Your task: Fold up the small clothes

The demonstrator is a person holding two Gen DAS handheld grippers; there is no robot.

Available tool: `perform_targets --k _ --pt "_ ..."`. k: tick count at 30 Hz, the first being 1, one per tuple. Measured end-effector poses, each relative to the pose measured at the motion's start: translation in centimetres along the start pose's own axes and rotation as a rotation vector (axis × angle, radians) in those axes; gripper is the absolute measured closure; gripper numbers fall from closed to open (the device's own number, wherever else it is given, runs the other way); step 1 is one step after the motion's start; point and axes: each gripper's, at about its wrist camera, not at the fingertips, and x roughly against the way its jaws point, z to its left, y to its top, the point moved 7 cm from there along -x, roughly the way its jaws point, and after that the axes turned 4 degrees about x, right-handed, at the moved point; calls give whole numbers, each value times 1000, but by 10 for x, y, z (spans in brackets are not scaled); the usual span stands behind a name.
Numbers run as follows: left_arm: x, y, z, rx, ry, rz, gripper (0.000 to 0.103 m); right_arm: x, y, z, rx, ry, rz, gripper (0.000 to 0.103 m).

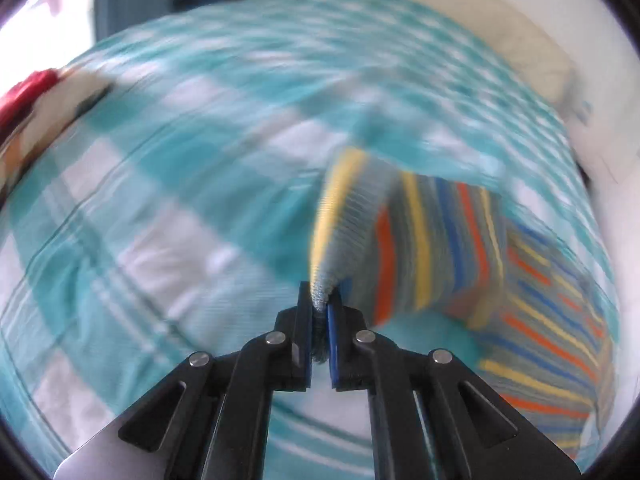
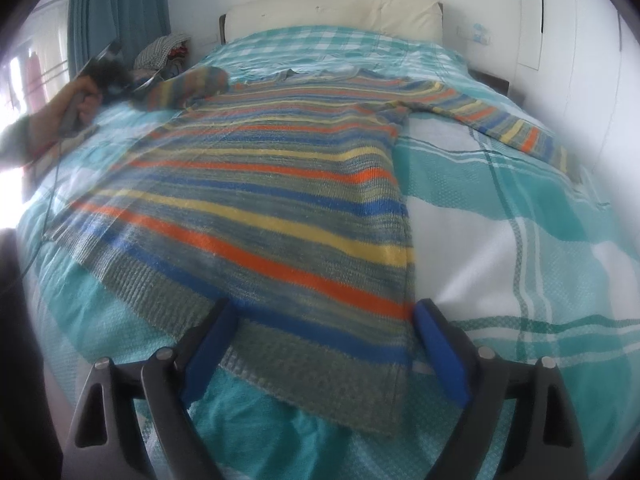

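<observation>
A striped knit sweater [image 2: 280, 192] in grey, orange, yellow and blue lies flat on the bed, hem toward me, right sleeve [image 2: 508, 124] stretched out. My left gripper [image 1: 320, 304] is shut on the cuff of the left sleeve [image 1: 344, 220] and holds it lifted off the bed; the view is blurred by motion. In the right wrist view the left gripper [image 2: 108, 80] and hand show at far left with that sleeve [image 2: 188, 84] raised. My right gripper [image 2: 324, 344] is open and empty, just above the sweater's hem.
The bed has a teal and white checked cover [image 2: 520, 240] and a cream headboard [image 2: 332, 12]. A pile of clothes [image 2: 164, 52] sits at the bed's far left by a teal curtain [image 2: 120, 8]. A red and white thing [image 1: 44, 100] lies at left. A white wall [image 2: 580, 60] runs along the right.
</observation>
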Motion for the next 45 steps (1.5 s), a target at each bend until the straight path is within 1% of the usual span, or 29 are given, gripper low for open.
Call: perform_targets --k 2,4,6,11,15,17,20,24,26,27,28,29,30,31,32,33,34,35,36,37,38,40,42,43,44,45 --pt "-10 -8 26 42 7 33 99 -1 0 0 1 -2 1 13" --pt "-17 -23 37 79 -15 56 99 -1 0 0 4 -6 1 13" --pt "-20 -33 45 115 -31 56 99 -1 0 0 6 -8 -1 13" --pt "-22 -31 47 183 -73 63 99 -2 -1 1 7 -11 -3 12" --pt "-25 -30 51 200 -88 71 99 -1 -2 1 7 -11 -3 12" --pt "-25 -30 53 215 -96 73 96 -2 -1 1 7 -11 -3 12" --pt "-21 -31 60 243 -95 73 95 -2 -2 1 7 -11 -4 12" --pt "-11 -33 76 238 -53 61 96 -2 -2 1 6 -16 -4 11" --pt "-6 -32 85 263 -46 57 95 -2 -2 1 8 -20 -5 11" --pt "-3 -29 87 274 -48 52 89 -2 -2 1 9 -20 -5 11" --pt "4 -26 89 282 -51 34 75 -2 -2 1 9 -18 -5 10" --pt "11 -21 88 279 -63 7 65 -2 -2 1 9 -18 -5 10" --pt "21 -15 83 265 -86 -34 42 -3 -2 1 7 -18 -4 9" --pt "31 -7 74 240 -116 -83 31 -3 -2 2 7 -18 -4 8" --pt "38 -2 64 210 -141 -114 28 -3 -2 2 8 -19 -4 8" --pt "42 3 50 173 -169 -124 24 -4 -2 2 10 -21 -4 7" --pt "41 7 33 128 -195 -113 23 -4 -2 2 10 -23 -5 7" --pt "36 8 19 93 -202 -96 22 -4 -2 2 11 -24 -6 7" --pt "27 9 7 61 -194 -73 19 -4 -2 2 10 -23 -6 7" --pt "14 9 -3 29 -160 -45 19 -5 -2 2 10 -23 -6 7" --pt "3 9 -7 19 -119 -26 19 -5 -2 2 10 -23 -6 7" --pt "-25 5 4 46 1 14 19 -5 -2 2 10 -23 -6 7" --pt "-43 -4 34 104 132 44 21 -5 -2 2 11 -23 -7 7" --pt "-45 -8 48 131 157 40 21 -5 -2 2 11 -23 -8 7" --pt "-38 -10 56 148 139 12 21 -5 -3 2 11 -22 -10 7" --pt "-31 -12 61 149 137 -2 21 -5 -3 2 12 -21 -12 7"
